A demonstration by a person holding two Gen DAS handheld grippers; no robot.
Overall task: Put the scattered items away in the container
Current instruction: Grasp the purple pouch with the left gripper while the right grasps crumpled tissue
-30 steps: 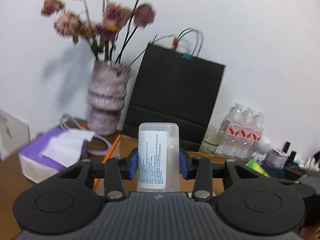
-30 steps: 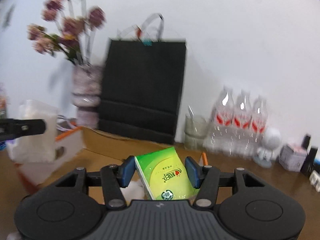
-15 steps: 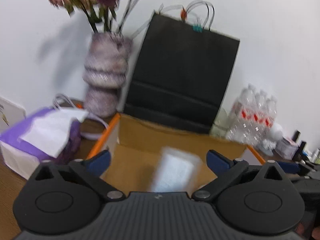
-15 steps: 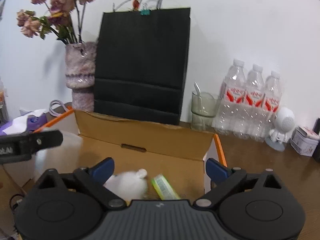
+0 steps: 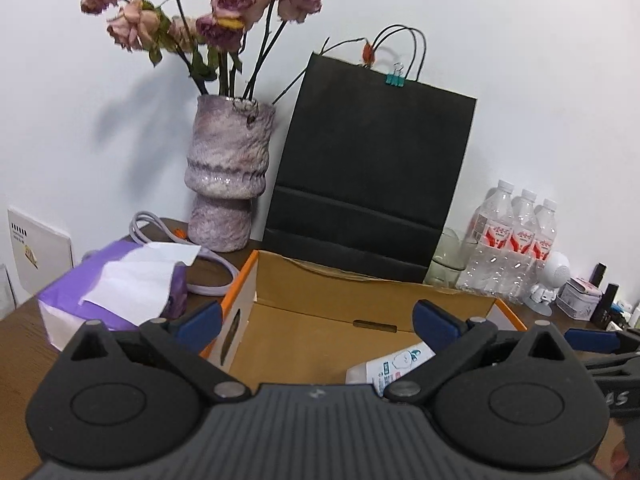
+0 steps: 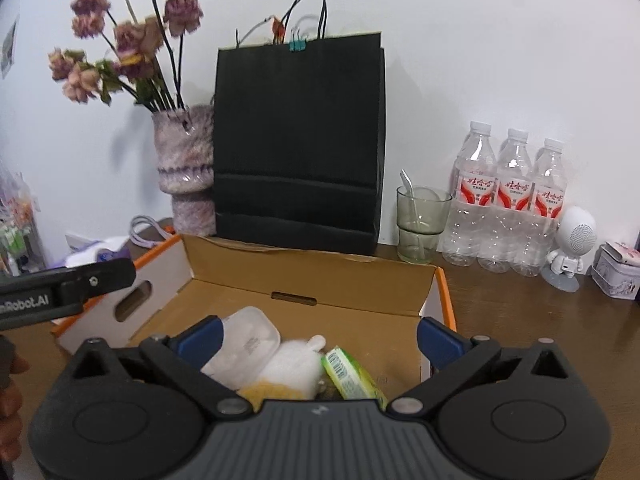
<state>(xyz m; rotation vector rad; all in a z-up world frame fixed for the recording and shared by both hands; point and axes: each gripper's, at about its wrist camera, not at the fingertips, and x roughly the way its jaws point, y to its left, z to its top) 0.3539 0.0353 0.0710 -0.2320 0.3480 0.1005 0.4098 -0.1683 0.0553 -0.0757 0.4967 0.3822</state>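
An open cardboard box (image 5: pixel 340 300) with orange edges sits on the brown table, right in front of both grippers. In the right wrist view the box (image 6: pixel 320 276) holds a translucent white bottle (image 6: pixel 248 344) on its side, a white fluffy item (image 6: pixel 296 364) and a green packet (image 6: pixel 352 374). My right gripper (image 6: pixel 320 338) hangs over them, open and empty. My left gripper (image 5: pixel 318 320) is open over the box's left part with nothing between its fingers. A white labelled item (image 5: pixel 392 364) lies below it. The gripper body hides the box's near part.
Behind the box stand a black paper bag (image 6: pixel 298 140) and a purple vase of dried roses (image 5: pixel 228 184). A purple tissue box (image 5: pixel 116 284) lies left; a glass (image 6: pixel 420 224), three water bottles (image 6: pixel 508 200), a white figurine (image 6: pixel 572 248) and a tin stand right.
Both grippers opened wide. The bottle dropped from the left one and the green packet from the right one; both now lie in the box.
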